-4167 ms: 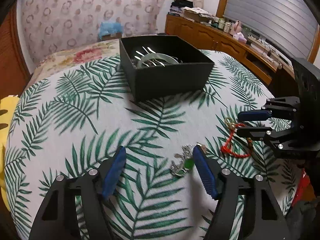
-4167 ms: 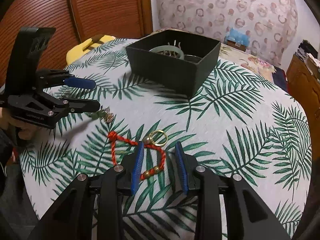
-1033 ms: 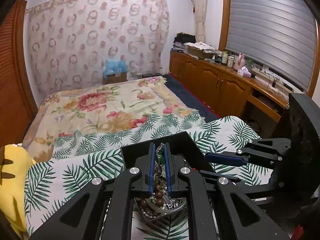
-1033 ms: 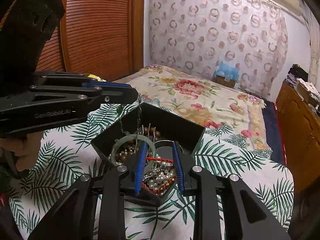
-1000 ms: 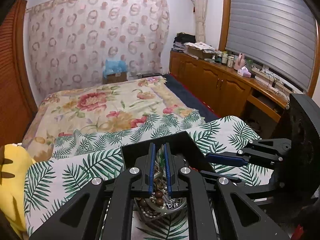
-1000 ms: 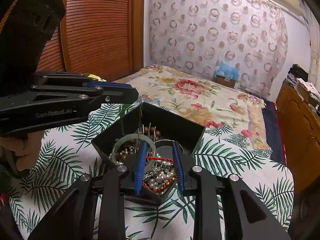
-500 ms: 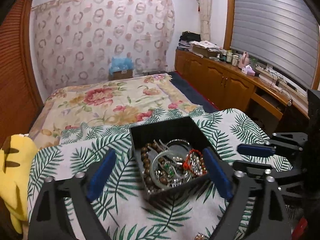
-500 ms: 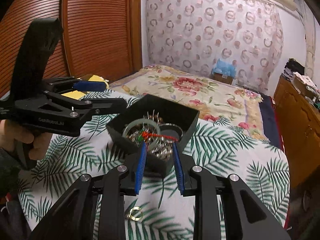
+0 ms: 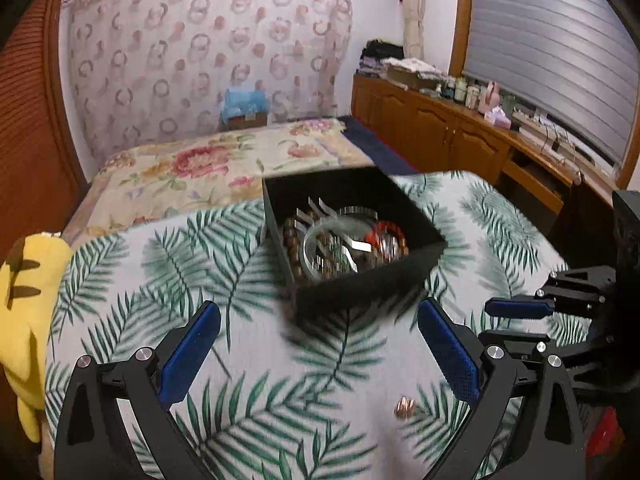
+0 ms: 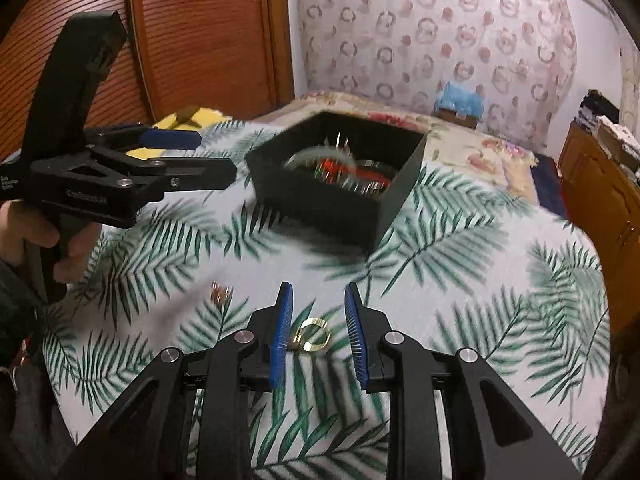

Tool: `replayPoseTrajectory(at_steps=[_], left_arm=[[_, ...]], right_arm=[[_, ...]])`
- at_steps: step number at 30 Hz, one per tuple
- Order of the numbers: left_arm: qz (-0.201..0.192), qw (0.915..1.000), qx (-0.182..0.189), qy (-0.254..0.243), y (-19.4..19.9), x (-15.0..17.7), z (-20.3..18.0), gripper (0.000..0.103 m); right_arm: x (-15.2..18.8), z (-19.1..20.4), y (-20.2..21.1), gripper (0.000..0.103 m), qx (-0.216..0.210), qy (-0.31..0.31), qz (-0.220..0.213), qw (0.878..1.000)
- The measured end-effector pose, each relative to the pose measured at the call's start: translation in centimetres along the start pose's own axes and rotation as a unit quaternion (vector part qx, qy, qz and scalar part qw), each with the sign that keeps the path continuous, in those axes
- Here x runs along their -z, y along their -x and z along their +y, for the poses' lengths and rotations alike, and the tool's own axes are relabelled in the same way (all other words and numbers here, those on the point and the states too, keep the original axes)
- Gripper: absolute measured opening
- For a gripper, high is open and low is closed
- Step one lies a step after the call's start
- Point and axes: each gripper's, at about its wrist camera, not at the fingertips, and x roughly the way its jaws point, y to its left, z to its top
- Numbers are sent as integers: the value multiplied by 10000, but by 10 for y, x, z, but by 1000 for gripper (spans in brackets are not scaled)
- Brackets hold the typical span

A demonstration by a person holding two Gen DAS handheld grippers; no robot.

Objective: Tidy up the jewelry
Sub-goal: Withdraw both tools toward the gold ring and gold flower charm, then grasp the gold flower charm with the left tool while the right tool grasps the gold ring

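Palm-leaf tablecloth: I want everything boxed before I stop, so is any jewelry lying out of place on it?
Yes, two pieces lie loose outside the black open box: a gold ring on the palm-leaf tablecloth between the open right tongs, and a small copper-coloured piece nearer the open left tongs. Blur hides what that piece is.

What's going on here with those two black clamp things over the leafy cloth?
A person is tidying jewelry into the black box with two hand-held grippers. Both are empty and open. The left gripper hovers over a small copper-colored piece. The right gripper has its fingers either side of a gold ring on the tablecloth, not yet gripping.
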Motion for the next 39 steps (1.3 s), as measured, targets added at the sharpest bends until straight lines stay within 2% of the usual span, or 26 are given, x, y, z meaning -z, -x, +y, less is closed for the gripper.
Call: replayPoseTrajectory(at_steps=[8, 12, 18, 28, 39], left_arm=[[427, 9990, 100, 26, -7, 35, -1, 95], [576, 9982, 166, 38, -12, 45, -3, 95], [684, 9973, 285, -23, -14, 49, -13, 95], [711, 9960, 332, -421, -15, 49, -40, 95], [787, 9942, 369, -638, -19, 50, -51, 68]], right_arm=[[11, 8, -12, 29, -78, 95, 282, 9995], [10, 12, -20, 29, 107, 242, 400, 9989], [11, 11, -25, 29, 192, 326, 460, 9982], [12, 6, -21, 26, 153, 335, 427, 9984], [9, -2, -12, 26, 154, 264, 309, 9991]])
